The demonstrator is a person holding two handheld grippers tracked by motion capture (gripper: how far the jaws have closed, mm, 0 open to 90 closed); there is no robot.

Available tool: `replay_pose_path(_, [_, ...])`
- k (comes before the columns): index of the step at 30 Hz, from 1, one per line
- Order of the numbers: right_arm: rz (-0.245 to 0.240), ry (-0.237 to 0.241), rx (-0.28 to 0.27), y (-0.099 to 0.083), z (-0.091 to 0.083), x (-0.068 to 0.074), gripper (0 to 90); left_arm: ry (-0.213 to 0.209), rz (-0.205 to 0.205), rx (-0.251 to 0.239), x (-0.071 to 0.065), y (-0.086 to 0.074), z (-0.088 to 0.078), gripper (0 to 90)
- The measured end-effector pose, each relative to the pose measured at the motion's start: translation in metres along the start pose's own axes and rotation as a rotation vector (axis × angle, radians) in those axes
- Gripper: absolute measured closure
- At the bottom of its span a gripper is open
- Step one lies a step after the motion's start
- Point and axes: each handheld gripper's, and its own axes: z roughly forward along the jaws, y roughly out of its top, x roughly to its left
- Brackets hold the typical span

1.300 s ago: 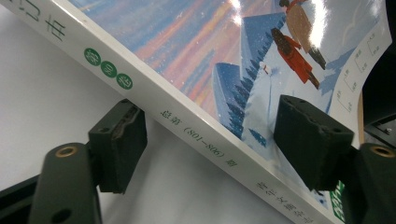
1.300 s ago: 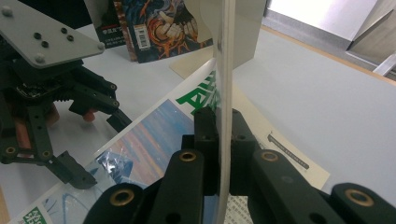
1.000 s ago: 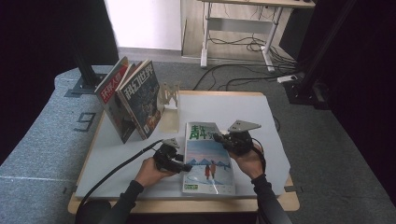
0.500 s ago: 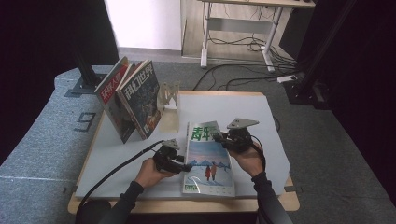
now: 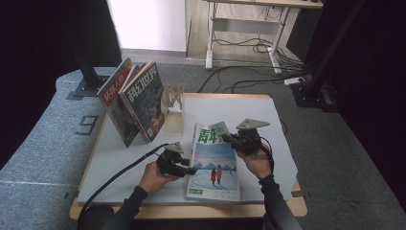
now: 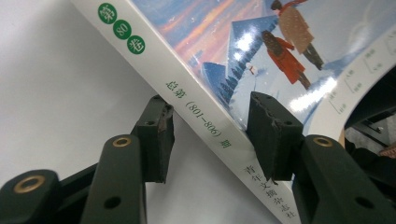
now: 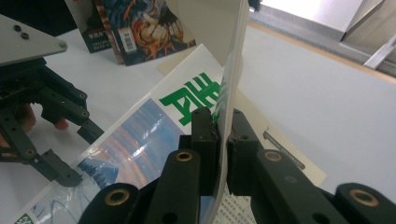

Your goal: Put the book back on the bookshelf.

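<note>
Two claws work the magazine: right claw pinches its lifted cover, left claw straddles its spine, closing.

— How many magazines do you count from your end?
— I see three: one magazine lying flat on the counter, and two standing magazines at the back left.
— And tools?
— I'm working two, a left tool and a right tool. One clear stand too.
</note>
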Motion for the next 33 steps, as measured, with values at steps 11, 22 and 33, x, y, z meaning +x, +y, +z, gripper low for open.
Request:
replay_pose_path(11, [-0.067, -0.005, -0.083, 0.020, -0.011, 0.013, 82.4, 0.129, 0.060, -0.070, -0.002, 0.005, -0.016, 57.9])
replay_pose_path(22, [-0.083, -0.015, -0.074, 0.006, -0.017, 0.010, 77.4, 0.127, 0.063, -0.100, -0.007, -0.003, -0.020, 60.5])
replay_pose_path(33, [-0.029, -0.008, -0.066, -0.001, -0.019, -0.002, 72.2, 0.112, 0.074, -0.109, -0.012, -0.005, -0.026, 63.3])
